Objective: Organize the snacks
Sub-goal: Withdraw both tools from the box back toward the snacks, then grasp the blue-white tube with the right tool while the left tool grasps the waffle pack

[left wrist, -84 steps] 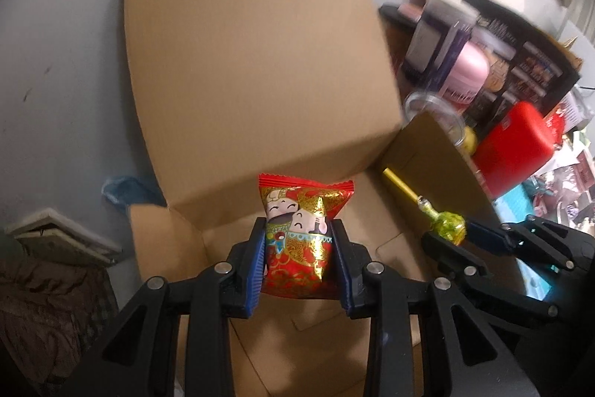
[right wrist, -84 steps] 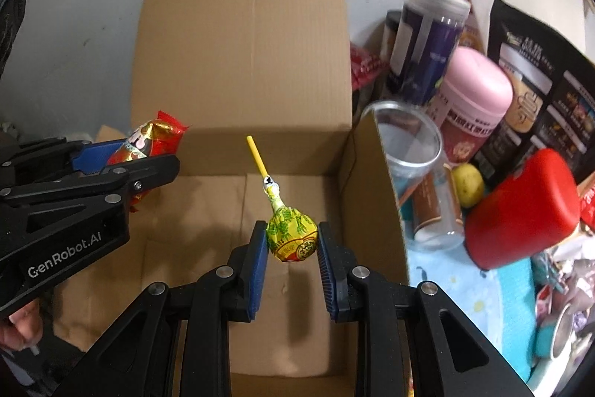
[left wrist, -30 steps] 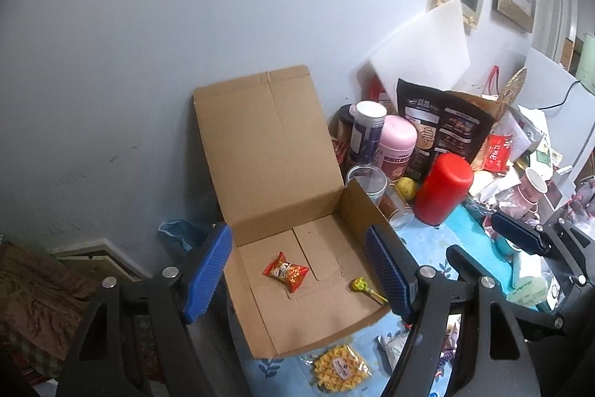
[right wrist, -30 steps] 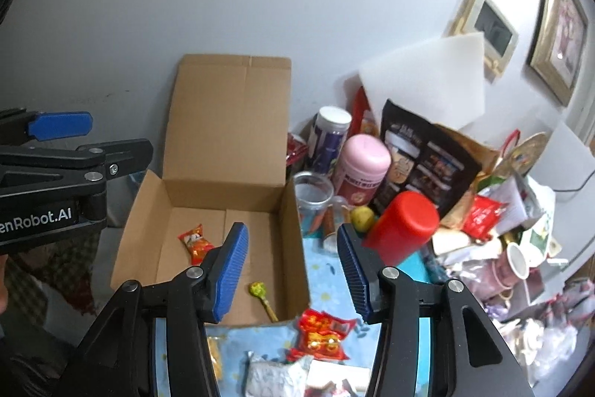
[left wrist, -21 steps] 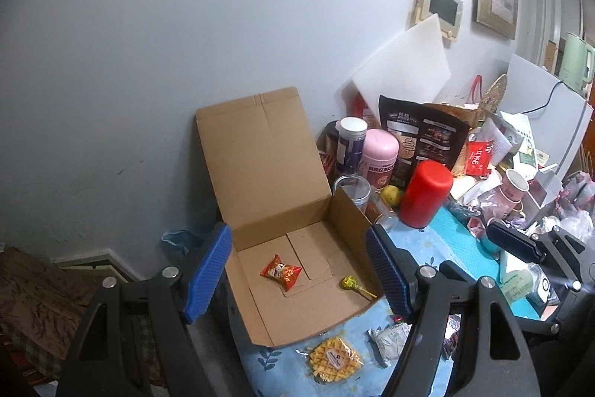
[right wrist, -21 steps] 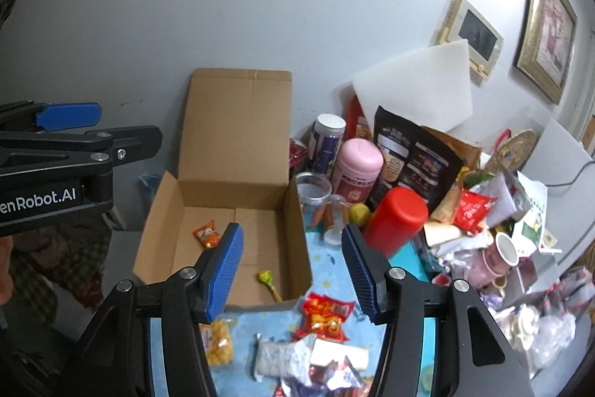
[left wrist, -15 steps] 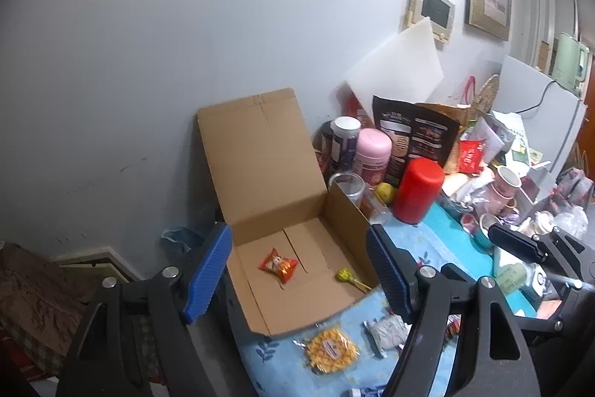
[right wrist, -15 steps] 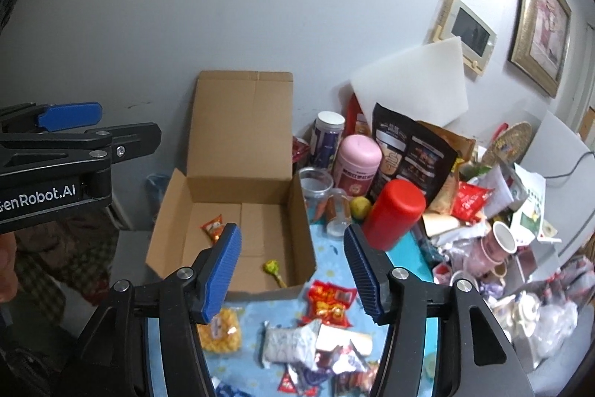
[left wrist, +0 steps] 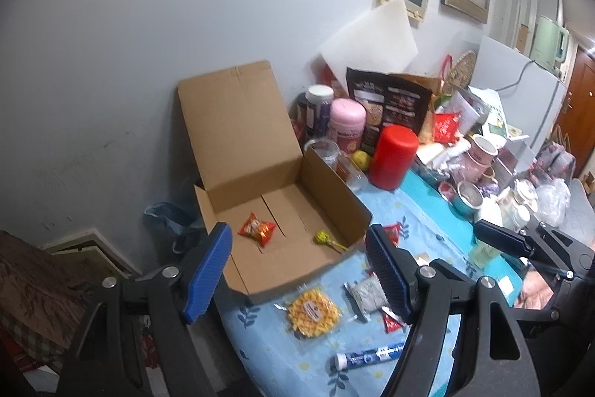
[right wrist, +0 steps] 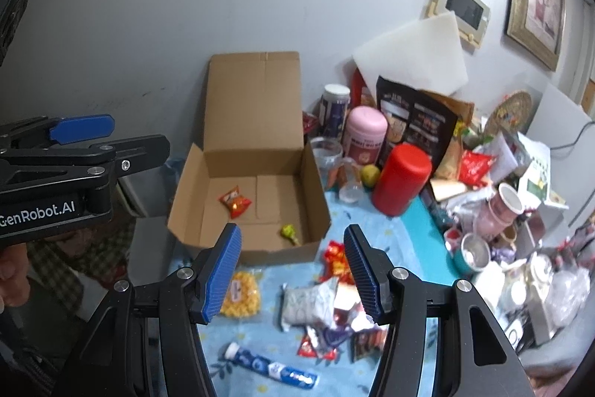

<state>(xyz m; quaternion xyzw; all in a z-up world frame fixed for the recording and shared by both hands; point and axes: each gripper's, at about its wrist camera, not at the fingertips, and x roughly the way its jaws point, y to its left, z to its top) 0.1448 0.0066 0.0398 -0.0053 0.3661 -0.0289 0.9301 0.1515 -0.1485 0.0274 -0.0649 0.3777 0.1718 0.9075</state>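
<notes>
An open cardboard box point(left wrist: 238, 121) point(right wrist: 253, 106) stands at the table's left end with its lid up against the wall. On its floor lie a red snack packet point(left wrist: 256, 229) point(right wrist: 235, 201) and a yellow-green lollipop point(left wrist: 323, 237) point(right wrist: 288, 231). My left gripper point(left wrist: 297, 237) hangs open and holds nothing, back from the box's front wall. My right gripper point(right wrist: 292, 244) is open too, with nothing between its pads. In front of the box lie a yellow waffle packet point(left wrist: 314, 311) point(right wrist: 240, 294), a grey packet point(right wrist: 305, 300), a red packet point(right wrist: 336, 261) and a blue tube point(right wrist: 273, 365).
A red canister point(right wrist: 399, 179), a pink jar point(right wrist: 366, 133), a clear jar point(right wrist: 327, 151) and a black bag point(right wrist: 416, 121) crowd the wall to the right of the box. Cups and clutter point(right wrist: 505, 207) fill the far right. The table's edge drops off left of the box.
The packet and lollipop, held earlier, now lie in the box. Both grippers have drawn back from it, bringing the loose snacks on the cloth into view. The right jaws stand slightly wider.
</notes>
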